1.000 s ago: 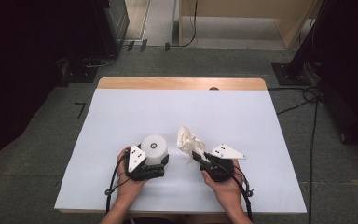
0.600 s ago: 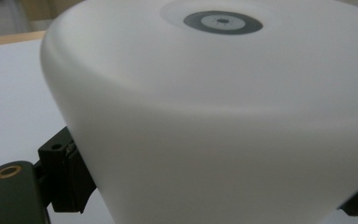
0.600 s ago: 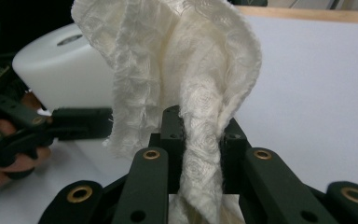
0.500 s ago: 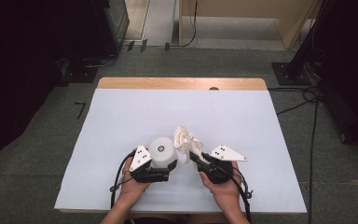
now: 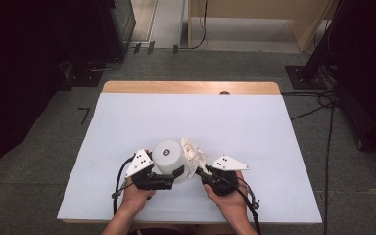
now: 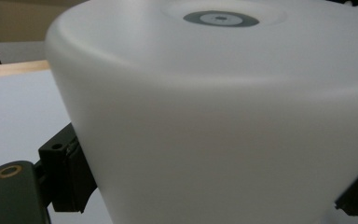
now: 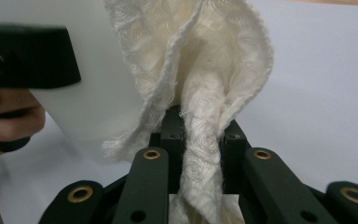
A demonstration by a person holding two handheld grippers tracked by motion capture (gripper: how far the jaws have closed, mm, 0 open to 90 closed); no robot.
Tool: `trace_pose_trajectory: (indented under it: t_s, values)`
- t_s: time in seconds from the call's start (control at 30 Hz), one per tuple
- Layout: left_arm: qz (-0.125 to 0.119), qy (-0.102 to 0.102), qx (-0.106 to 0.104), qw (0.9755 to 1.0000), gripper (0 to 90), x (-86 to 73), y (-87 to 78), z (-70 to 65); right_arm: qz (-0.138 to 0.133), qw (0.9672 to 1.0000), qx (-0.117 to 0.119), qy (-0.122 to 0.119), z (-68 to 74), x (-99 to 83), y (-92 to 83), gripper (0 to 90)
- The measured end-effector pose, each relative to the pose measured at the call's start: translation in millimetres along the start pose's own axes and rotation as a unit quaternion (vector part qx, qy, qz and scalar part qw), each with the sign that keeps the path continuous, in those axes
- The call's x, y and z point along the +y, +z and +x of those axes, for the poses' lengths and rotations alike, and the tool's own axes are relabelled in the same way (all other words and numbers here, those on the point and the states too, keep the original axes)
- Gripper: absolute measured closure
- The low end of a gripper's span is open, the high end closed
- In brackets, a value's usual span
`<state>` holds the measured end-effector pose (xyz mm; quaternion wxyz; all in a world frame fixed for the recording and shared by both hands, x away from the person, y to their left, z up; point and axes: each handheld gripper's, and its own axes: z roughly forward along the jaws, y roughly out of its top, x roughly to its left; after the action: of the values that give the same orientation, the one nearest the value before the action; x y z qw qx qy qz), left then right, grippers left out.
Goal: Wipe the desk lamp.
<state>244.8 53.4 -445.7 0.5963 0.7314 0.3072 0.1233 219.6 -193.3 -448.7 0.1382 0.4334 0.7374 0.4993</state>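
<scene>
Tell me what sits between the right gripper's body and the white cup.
In the high view, the cream cloth fills that stretch, pinched in the right gripper and bunched against the white cup. The right gripper view shows cloth against the cup's wall too.

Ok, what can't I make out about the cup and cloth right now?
- White plastic cup, base up: its mouth and inside are hidden by its own wall in the high view and cut off by the bottom edge in the left gripper view.
- Cream embossed cloth: the pinched end is covered by the right claw.
</scene>
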Motion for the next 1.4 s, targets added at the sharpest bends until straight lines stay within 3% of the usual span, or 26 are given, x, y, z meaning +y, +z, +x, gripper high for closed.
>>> trace_pose_trajectory:
  t_s: [0.13,0.3,0.4,0.53,0.63,0.83,0.97,1.1,1.27,1.4]
  values:
    - [0.030,0.015,-0.004,0.9994,8.5,-7.1,10.3,-6.6,-0.023,0.9997,-0.001,-0.002,1.8,8.3,-9.2,77.5]
    - [0.033,0.023,-0.014,0.9991,8.5,-7.7,14.8,-14.4,-0.047,0.9989,-0.003,0.002,2.3,15.9,-20.8,77.8]
    - [0.024,0.026,-0.010,0.9993,8.5,-1.8,9.3,-13.8,-0.033,0.9994,-0.004,0.006,1.6,12.3,-16.0,77.8]
    - [0.000,0.012,0.000,0.9999,8.5,4.7,0.2,-5.9,-0.003,1.0000,-0.003,0.002,1.1,3.5,-3.9,77.8]
    - [-0.001,0.004,-0.001,1.0000,8.5,3.9,-0.3,-2.7,0.006,0.9999,0.003,0.010,2.1,1.8,0.6,77.8]
    - [0.032,0.019,-0.005,0.9993,8.5,-5.2,12.5,-10.4,-0.028,0.9995,0.002,0.015,2.9,13.4,-12.6,77.9]
    - [0.031,0.022,-0.015,0.9992,8.5,-4.4,13.5,-13.2,-0.046,0.9989,-0.001,0.010,2.3,17.2,-20.0,77.9]
    - [0.021,0.021,-0.008,0.9995,8.5,0.1,8.1,-10.0,-0.033,0.9994,-0.001,0.010,1.8,13.0,-14.4,77.8]
    - [0.004,0.013,0.000,0.9999,8.5,4.5,0.8,-2.7,0.010,0.9999,0.001,0.008,2.6,1.4,1.5,77.8]
    - [0.005,0.018,-0.001,0.9998,8.6,2.4,1.2,-2.1,0.006,1.0000,0.000,0.006,4.3,3.6,-0.4,77.8]
